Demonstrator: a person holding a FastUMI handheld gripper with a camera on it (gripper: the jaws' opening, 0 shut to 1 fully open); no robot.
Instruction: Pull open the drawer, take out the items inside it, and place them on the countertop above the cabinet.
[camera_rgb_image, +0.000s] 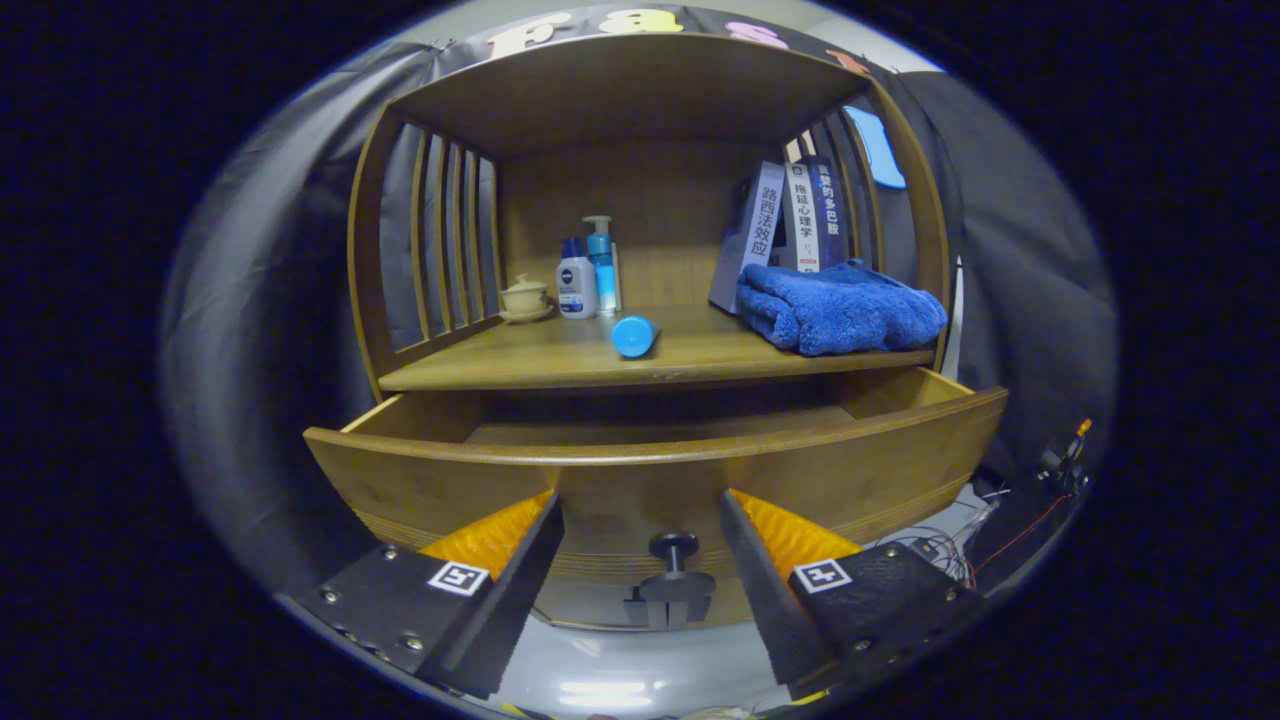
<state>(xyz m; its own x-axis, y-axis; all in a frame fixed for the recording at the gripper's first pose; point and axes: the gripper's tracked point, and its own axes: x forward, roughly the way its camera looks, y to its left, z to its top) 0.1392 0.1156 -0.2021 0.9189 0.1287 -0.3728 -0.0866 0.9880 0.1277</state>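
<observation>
At the bottom of the frame the gripper (640, 545) stands wide open, its two fingers spread apart and holding nothing. Between them, at lower centre, sits the dark knob (673, 547) on the front panel of the drawer (660, 480); neither finger touches it.

The drawer is already pulled well out, its curved front spanning the middle of the frame just ahead of the fingertips. Behind that front the visible strip of drawer floor looks bare, though the front panel hides the near part, so I cannot tell whether anything lies there.

Above the drawer, at mid-frame, runs the countertop (520, 365). A blue tube (634, 335) lies on it near centre, its long axis pointing roughly toward the camera with the round cap end facing the gripper. To the right rests a folded blue towel (840, 305), with books (790, 220) upright behind it. Further back, left of centre, stand two bottles (588, 270) and a small lidded cup (524, 296).

The drawer's interior lies straight ahead and above the fingertips, so my judgement is that the next move calls for lifting the gripper over the front panel and looking down inside.
</observation>
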